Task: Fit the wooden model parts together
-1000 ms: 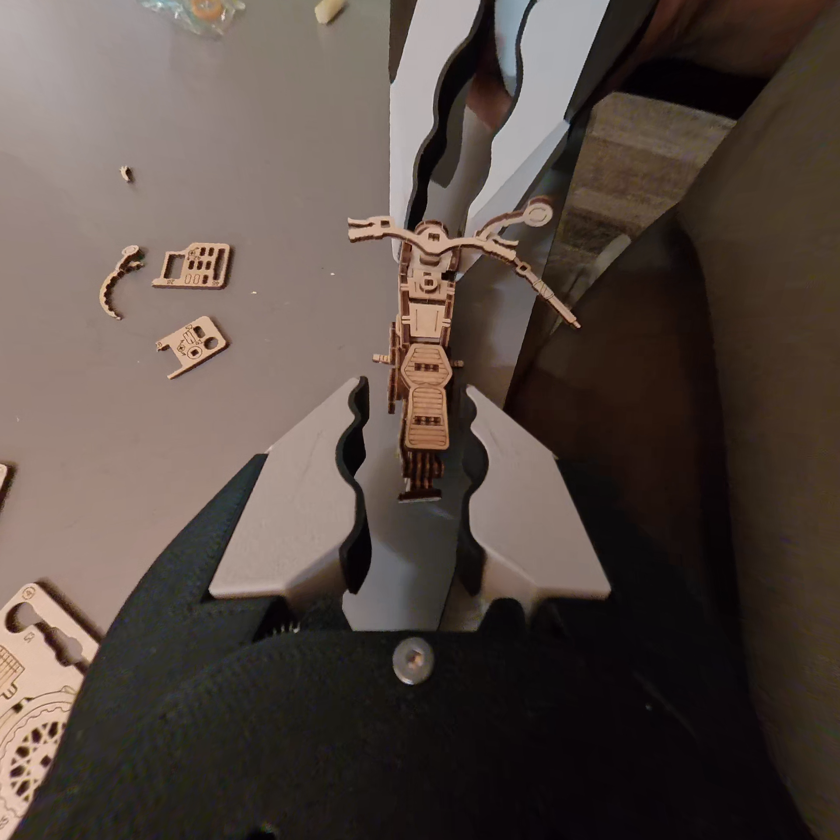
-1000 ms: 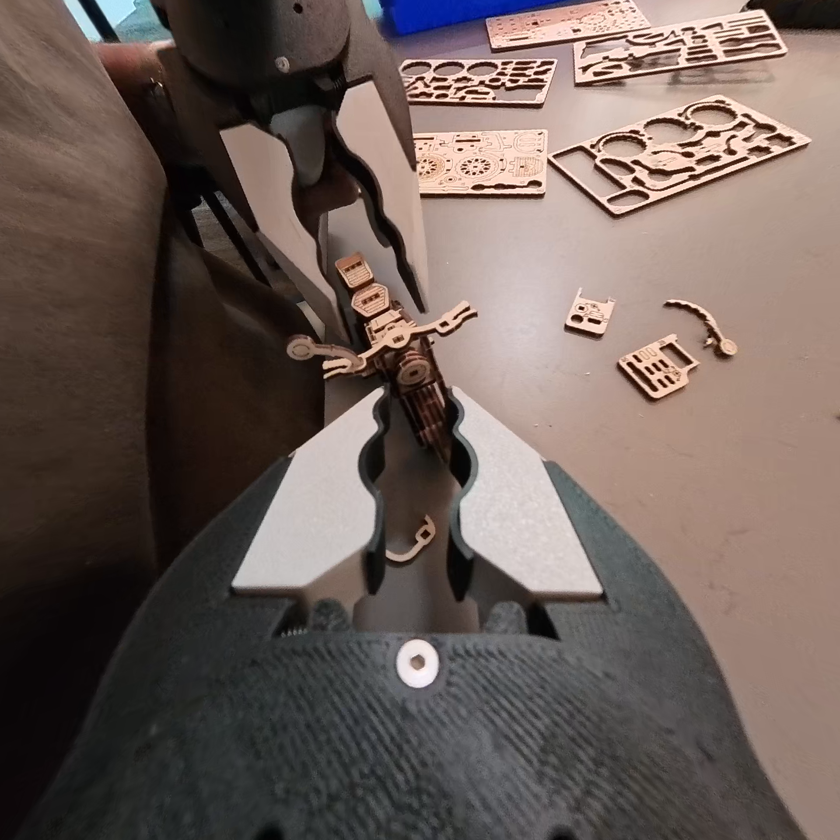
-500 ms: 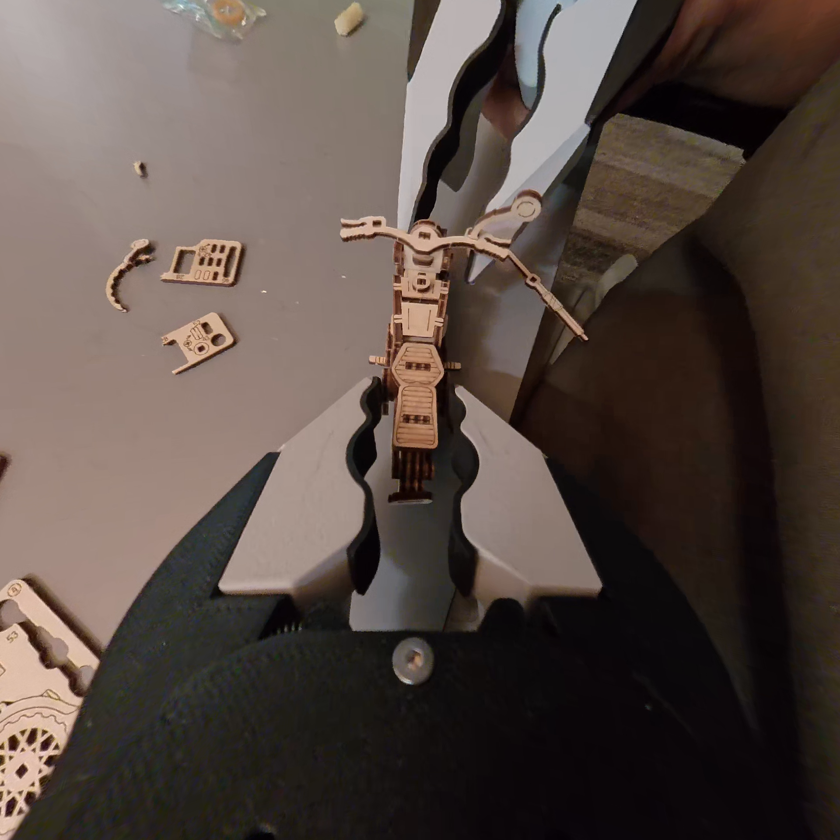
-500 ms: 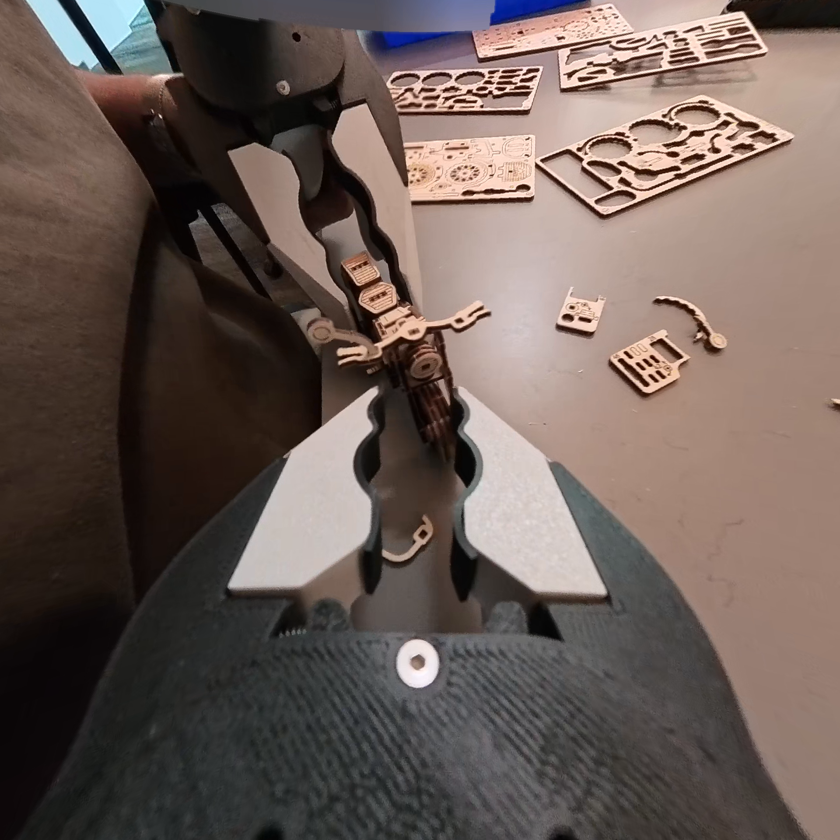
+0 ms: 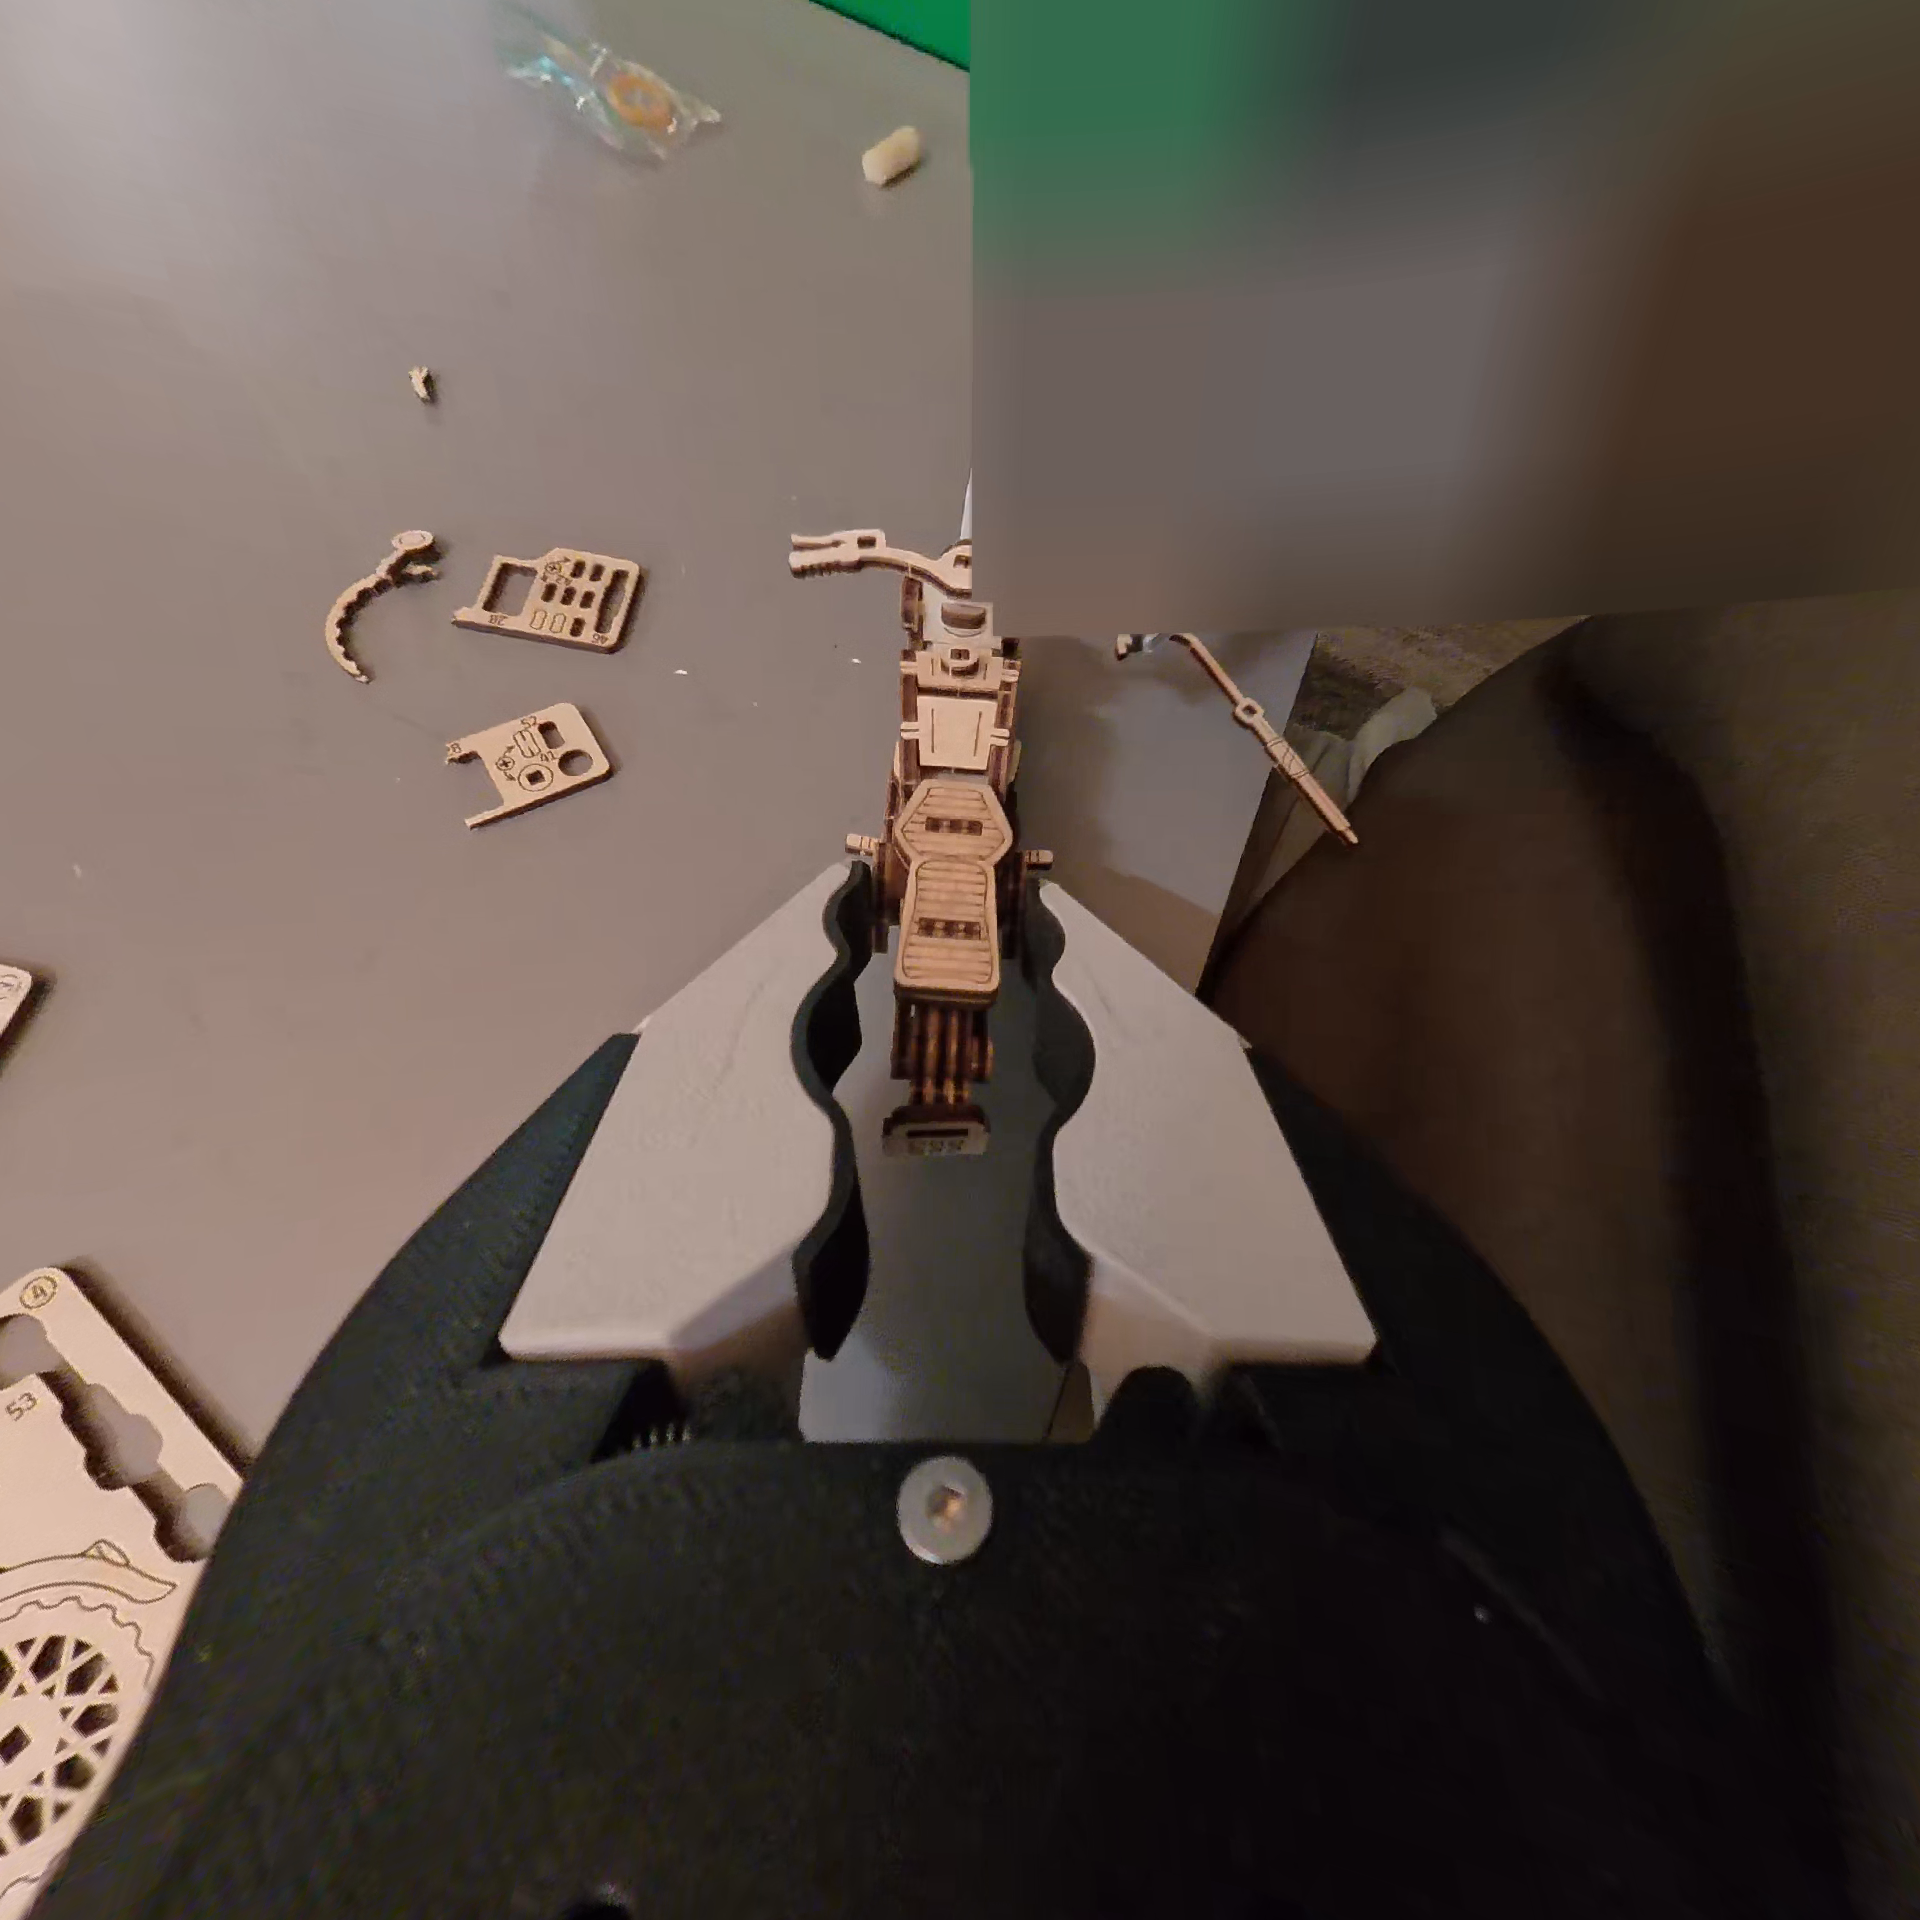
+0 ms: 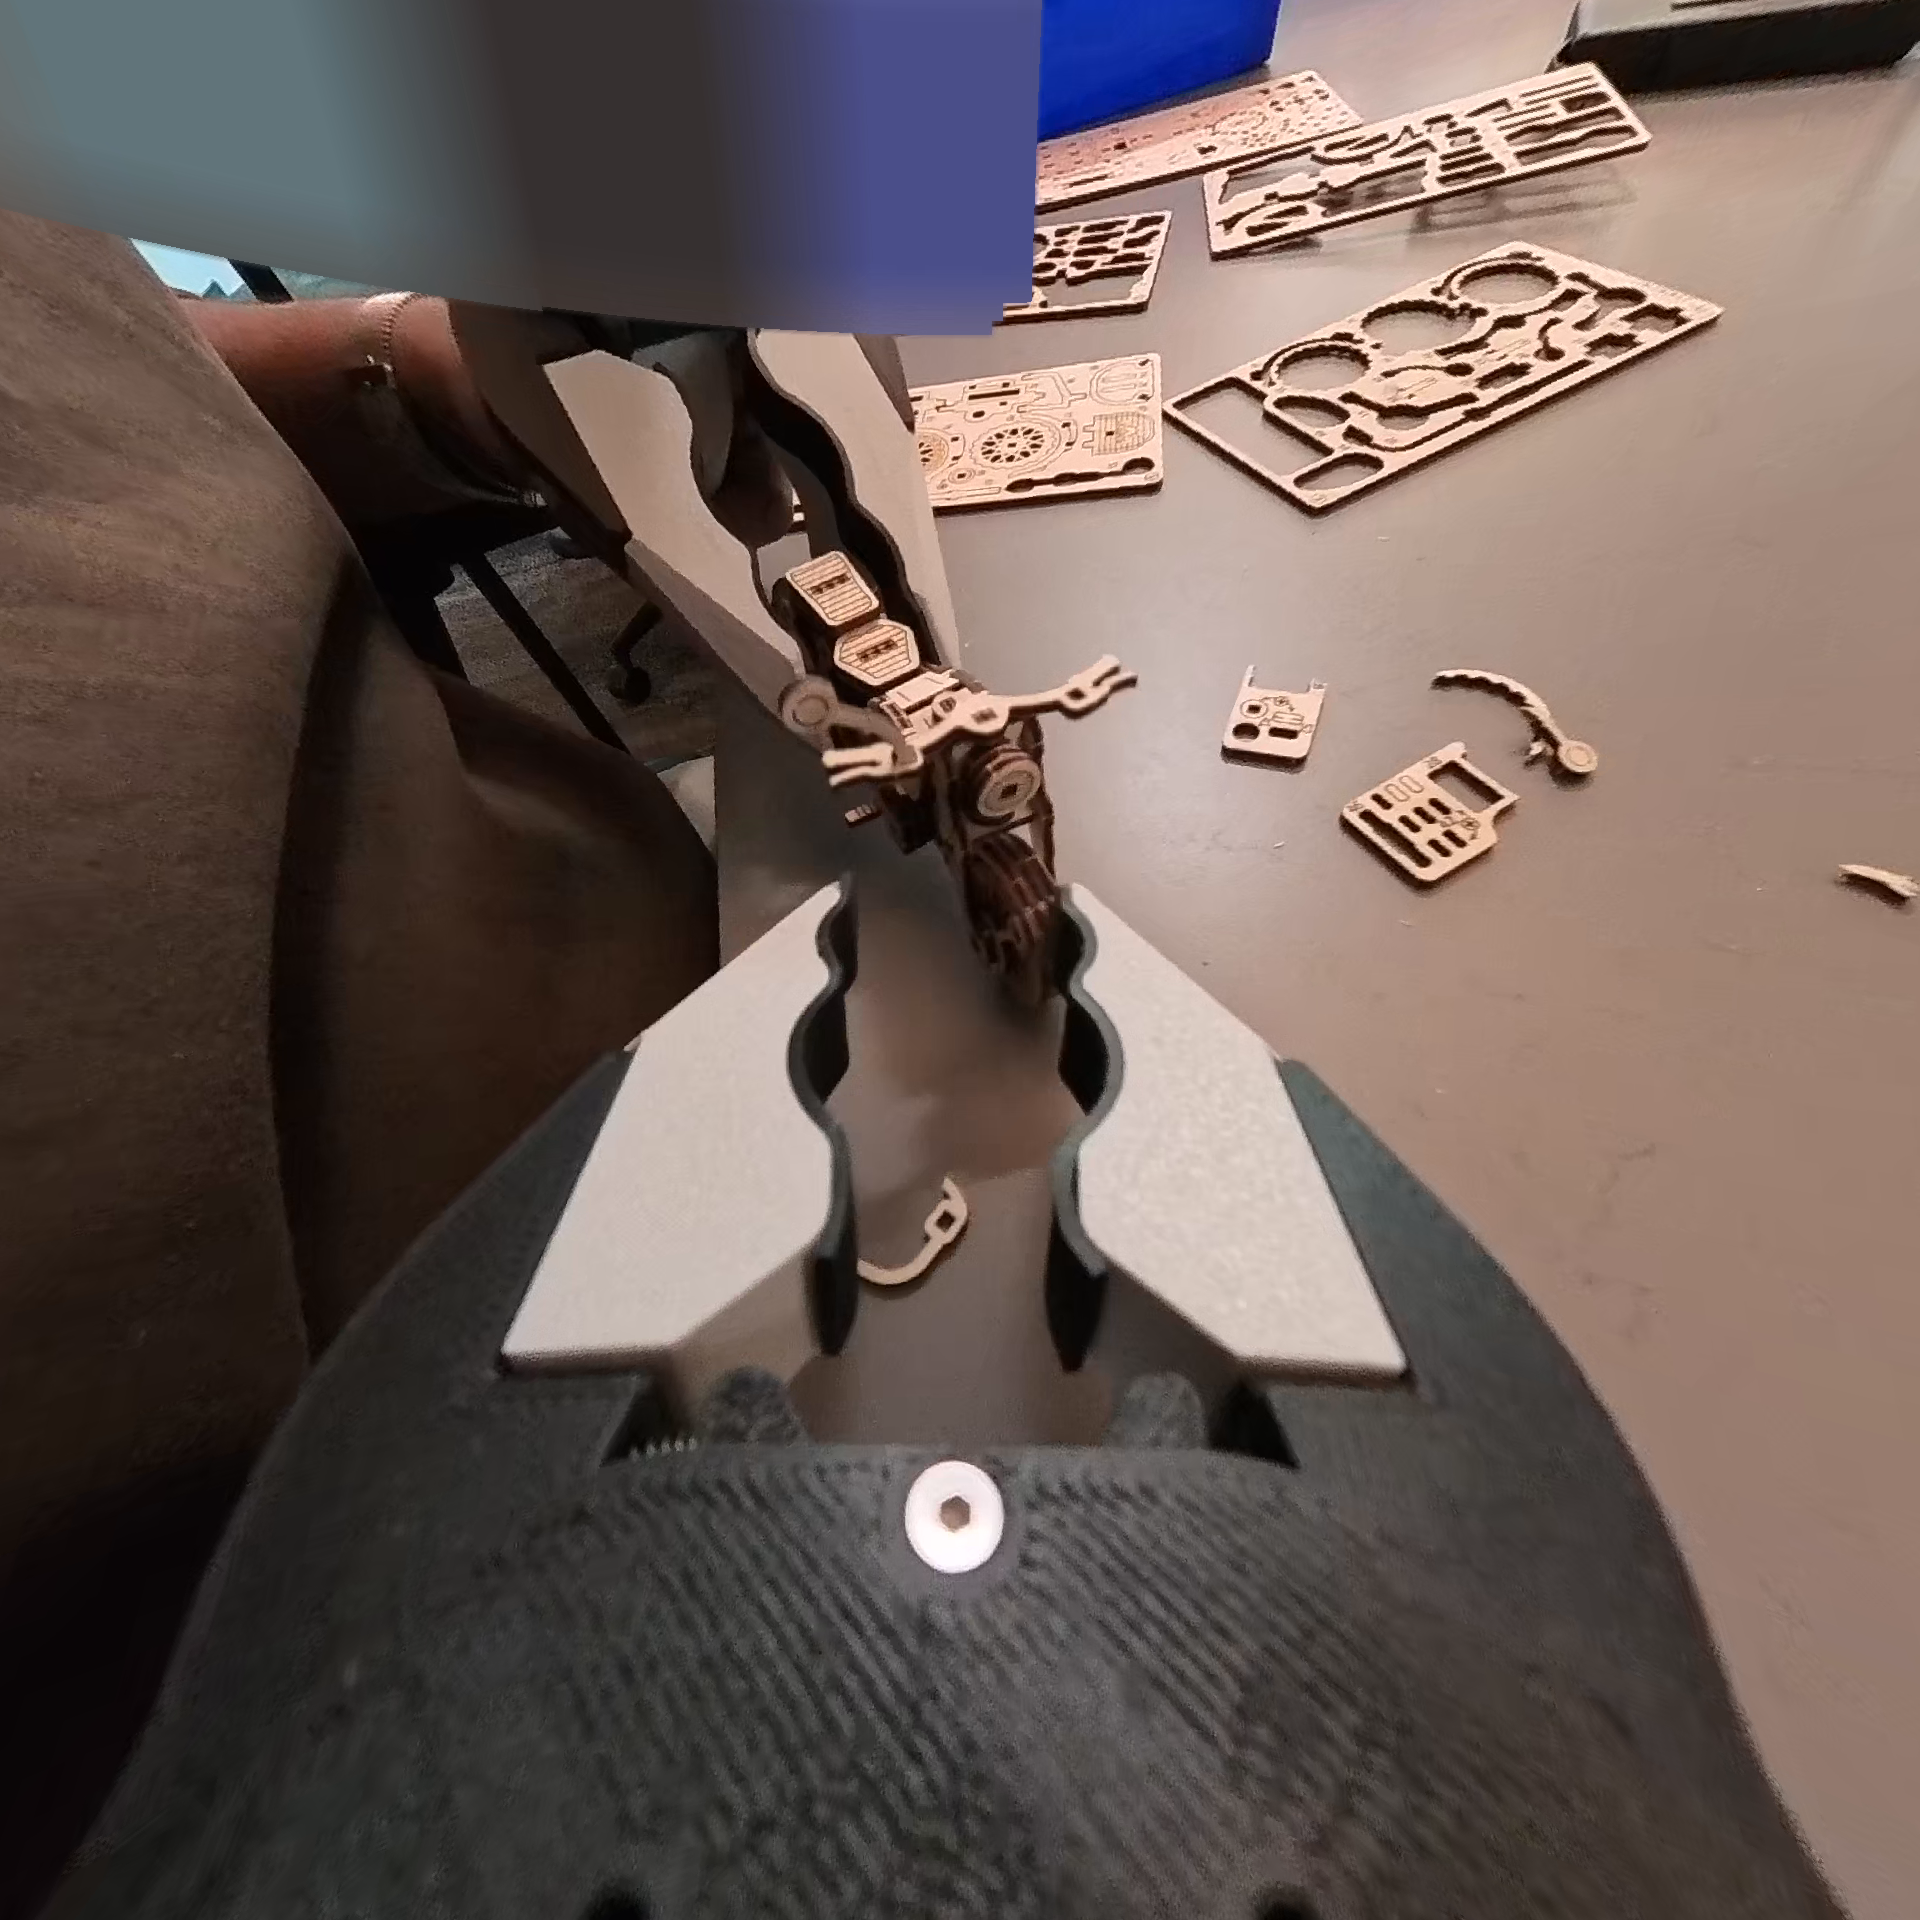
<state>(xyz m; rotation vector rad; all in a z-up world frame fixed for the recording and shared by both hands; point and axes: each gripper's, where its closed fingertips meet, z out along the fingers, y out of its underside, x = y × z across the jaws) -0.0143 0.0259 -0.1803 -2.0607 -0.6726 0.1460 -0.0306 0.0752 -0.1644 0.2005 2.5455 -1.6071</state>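
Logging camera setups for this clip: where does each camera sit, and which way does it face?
Left wrist view: on the left gripper, looking along its fingers at the rear of the wooden motorcycle model; own fingers and black body show.
Right wrist view: on the right gripper, facing the model's front wheel; the left gripper and a forearm show beyond.
Both share the model and loose parts on the table.

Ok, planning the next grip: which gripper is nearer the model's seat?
Left. The left gripper has its fingers on either side of the seat. The right gripper is at the far end of the model, by the front wheel.
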